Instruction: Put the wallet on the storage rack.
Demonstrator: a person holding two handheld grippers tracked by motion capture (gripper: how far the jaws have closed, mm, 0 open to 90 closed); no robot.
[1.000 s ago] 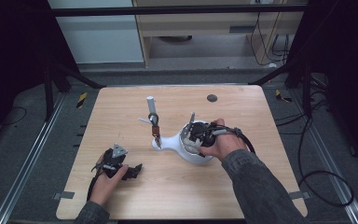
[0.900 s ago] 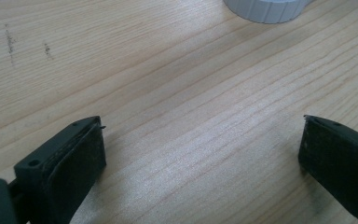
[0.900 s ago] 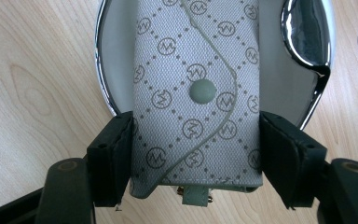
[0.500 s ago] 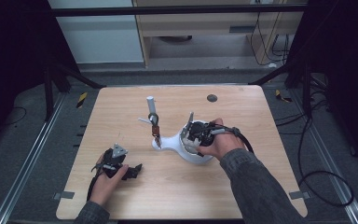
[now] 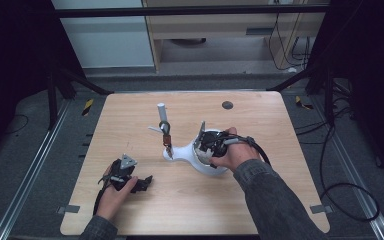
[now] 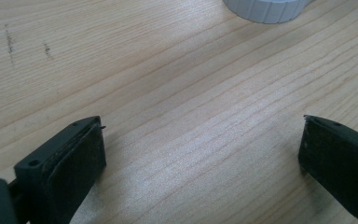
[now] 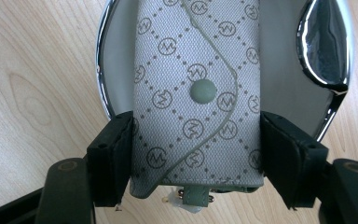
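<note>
- In the high view the right gripper [image 5: 206, 145] sits over a white stand [image 5: 180, 151] at mid-table, and the hand and gripper body cover whatever is between the jaws
- The right gripper view supplies that: a grey monogram key pouch [image 7: 196, 93] with a snap button [image 7: 203, 90], clamped by its two long edges between the black pads [image 7: 116, 154], which press on either side
- The pouch lies over a chrome-rimmed dish [image 7: 103, 70], with the wooden table [image 7: 32, 84] around it
- The pouch's long axis runs straight away from the right gripper [image 7: 193, 158], up the middle of that view; its hardware end with a small metal clip points back toward the gripper body, and the far end runs off the top of that view
- The high view alone gives the wider layout: a short white post [image 5: 161, 111] rising behind the stand, a dark ring and a brown tag [image 5: 167, 141] hanging by it, and the left gripper [image 5: 139, 184] resting near the table's front left, well apart from the stand
- The left gripper view shows its jaws wide apart with bare wood between them, and a ribbed white rim [image 6: 265, 10] at the top edge
</note>
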